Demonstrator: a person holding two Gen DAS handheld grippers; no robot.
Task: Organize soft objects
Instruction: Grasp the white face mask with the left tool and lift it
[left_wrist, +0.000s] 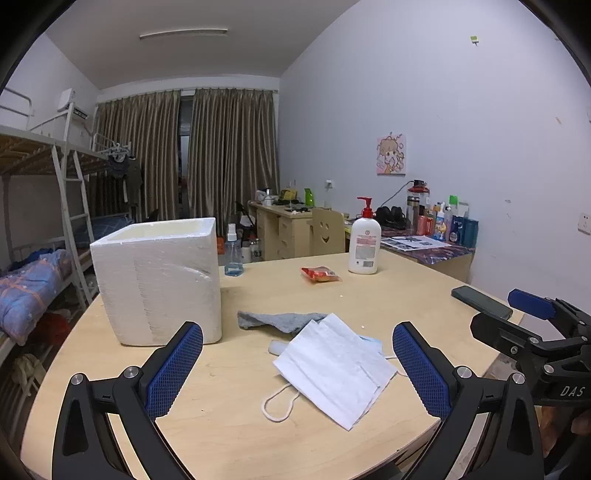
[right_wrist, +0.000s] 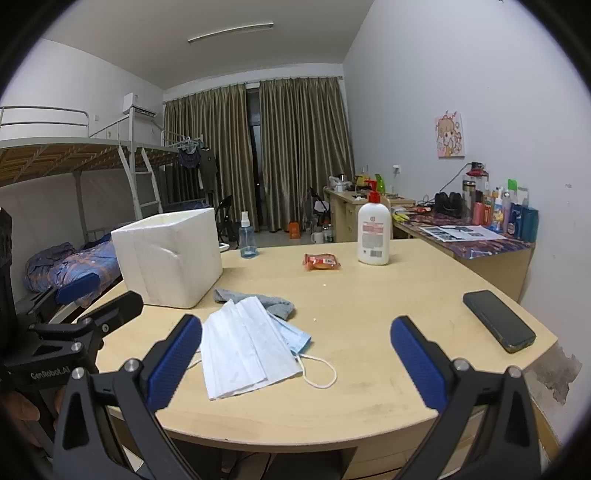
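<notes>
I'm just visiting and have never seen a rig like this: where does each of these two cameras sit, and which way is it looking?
Left wrist view: rides the left claw, facing forward over the table at the white mask; its own open blue fingers show, and the right claw at the right edge.
Right wrist view: rides the right claw, facing the same way; its open fingers show, the left claw at left.
Both share the mask, grey cloth, foam box, lotion bottle and phone.

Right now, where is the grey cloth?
The grey cloth lies mid-table in both views, just right of the foam box, its near end tucked under the white face mask.
</notes>
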